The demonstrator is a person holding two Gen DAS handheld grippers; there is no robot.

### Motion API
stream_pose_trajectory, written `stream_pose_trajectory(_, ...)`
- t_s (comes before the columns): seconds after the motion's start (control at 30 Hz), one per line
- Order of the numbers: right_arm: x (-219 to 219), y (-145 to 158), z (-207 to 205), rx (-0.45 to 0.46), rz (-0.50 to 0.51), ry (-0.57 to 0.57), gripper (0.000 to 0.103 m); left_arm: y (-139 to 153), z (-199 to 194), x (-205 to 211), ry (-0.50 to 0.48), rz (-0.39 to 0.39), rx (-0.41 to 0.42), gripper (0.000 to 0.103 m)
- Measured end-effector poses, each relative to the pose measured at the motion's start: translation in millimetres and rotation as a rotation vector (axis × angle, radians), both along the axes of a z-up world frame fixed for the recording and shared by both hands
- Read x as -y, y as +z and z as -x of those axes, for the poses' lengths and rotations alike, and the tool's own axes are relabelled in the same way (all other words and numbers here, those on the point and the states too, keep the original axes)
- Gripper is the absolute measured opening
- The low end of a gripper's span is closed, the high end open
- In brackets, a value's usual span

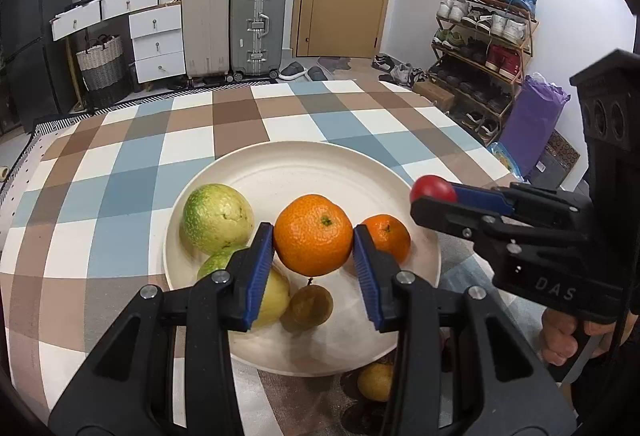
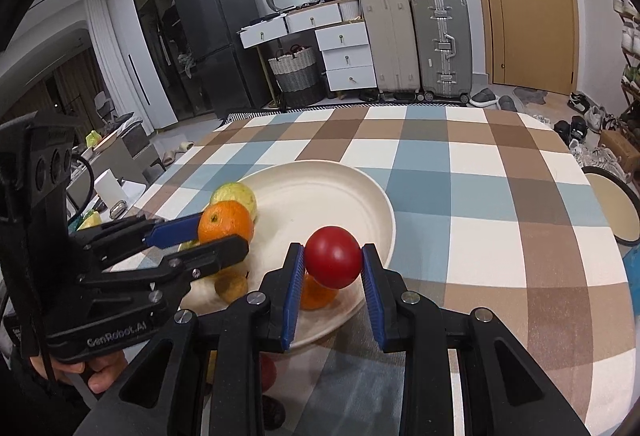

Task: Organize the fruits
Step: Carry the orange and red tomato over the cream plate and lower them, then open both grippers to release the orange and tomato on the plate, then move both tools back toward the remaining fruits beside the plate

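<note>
A cream plate (image 1: 280, 172) (image 2: 320, 184) lies on the checked tablecloth. My left gripper (image 1: 314, 248) (image 2: 224, 232) is shut on a large orange (image 1: 314, 234) (image 2: 226, 222) and holds it over the plate. My right gripper (image 2: 333, 260) (image 1: 430, 194) is shut on a red tomato (image 2: 333, 256) (image 1: 432, 188) above the plate's near right rim. On the plate rest a green-yellow guava (image 1: 216, 218) (image 2: 236, 194), a small orange (image 1: 388, 236) (image 2: 318, 294), a brownish round fruit (image 1: 311, 306) (image 2: 231, 286) and a yellow-green fruit (image 1: 276, 296), partly hidden by the left fingers.
A small yellow fruit (image 1: 376, 382) and a red fruit (image 2: 267, 372) lie on the cloth below the grippers, near the plate's front. A second dish (image 2: 612, 208) sits at the table's right edge. A hand (image 1: 560, 336) grips the right tool. Suitcases, drawers and a shoe rack stand behind.
</note>
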State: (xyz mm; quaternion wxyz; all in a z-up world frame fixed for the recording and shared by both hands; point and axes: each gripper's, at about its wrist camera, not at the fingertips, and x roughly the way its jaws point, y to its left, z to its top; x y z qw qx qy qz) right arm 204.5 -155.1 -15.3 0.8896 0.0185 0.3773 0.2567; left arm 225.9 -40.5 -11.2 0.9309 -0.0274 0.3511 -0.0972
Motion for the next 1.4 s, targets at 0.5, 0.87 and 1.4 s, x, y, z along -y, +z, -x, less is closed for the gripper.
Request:
stream_pose_trajectory(0.5, 5, -3, -4, 0.015, -0.007, -0.019, 0.051, -3, -2, 3, -0.007, 0.003, -0.005, 0.037)
stream_pose_trajectory(0.87, 20, 7, 18, 0.008, -0.014, -0.045, 0.091, 11, 21, -1, 0.020, -0.015, 0.042, 0.082)
stream_pose_trajectory(1.4, 32, 24, 69, 0.018, 0.044, -0.076, 0.103, 43, 90, -22, 0.092, -0.005, 0.105, 0.102)
